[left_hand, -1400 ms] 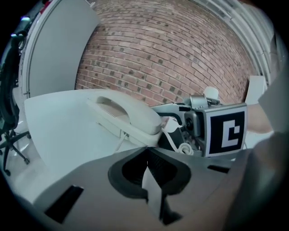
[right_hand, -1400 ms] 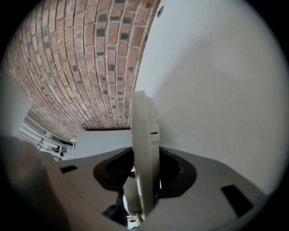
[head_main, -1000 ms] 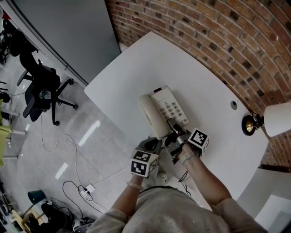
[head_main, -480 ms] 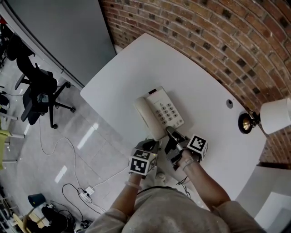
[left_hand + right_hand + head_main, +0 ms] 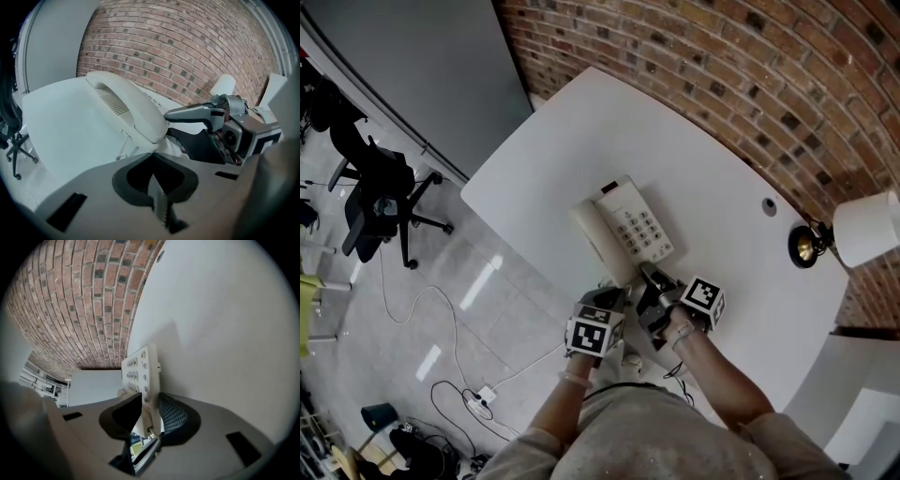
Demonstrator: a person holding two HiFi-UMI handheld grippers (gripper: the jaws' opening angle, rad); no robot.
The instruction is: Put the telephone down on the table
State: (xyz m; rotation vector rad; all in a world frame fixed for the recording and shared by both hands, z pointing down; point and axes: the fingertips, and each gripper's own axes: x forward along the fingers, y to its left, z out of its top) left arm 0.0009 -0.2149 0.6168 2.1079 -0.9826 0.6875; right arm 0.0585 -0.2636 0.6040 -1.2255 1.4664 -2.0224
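Head view shows you standing at the near edge of the white table [image 5: 581, 131], with the telephone [image 5: 623, 230] lying flat on the table close to that edge, keypad up and its handset seated along the side toward the table's left end. Both your grippers sit at the table's near edge, side by side, just short of the telephone's near end.

Your right gripper [image 5: 649, 275] reaches onto the table at the telephone's near right corner. In the right gripper view the jaws [image 5: 147, 413] have just been closing, and the near end of the telephone [image 5: 138, 371] stands between them, with both pads against its sides, so you have the telephone clamped there. The keypad runs away from the jaws across the table top.

Your left gripper [image 5: 614, 298] is clenched on nothing: in the left gripper view its toothed pads [image 5: 157, 192] meet in a single seam. It hangs at the table's near edge, just below the rounded end of the handset [image 5: 124, 105], not touching it.

A lamp [image 5: 862, 230] with a white shade stands at the table's right end, beside the brick wall [image 5: 722, 66] that runs along the table's far side. A black office chair [image 5: 380, 192] stands on the floor well off the table's left end
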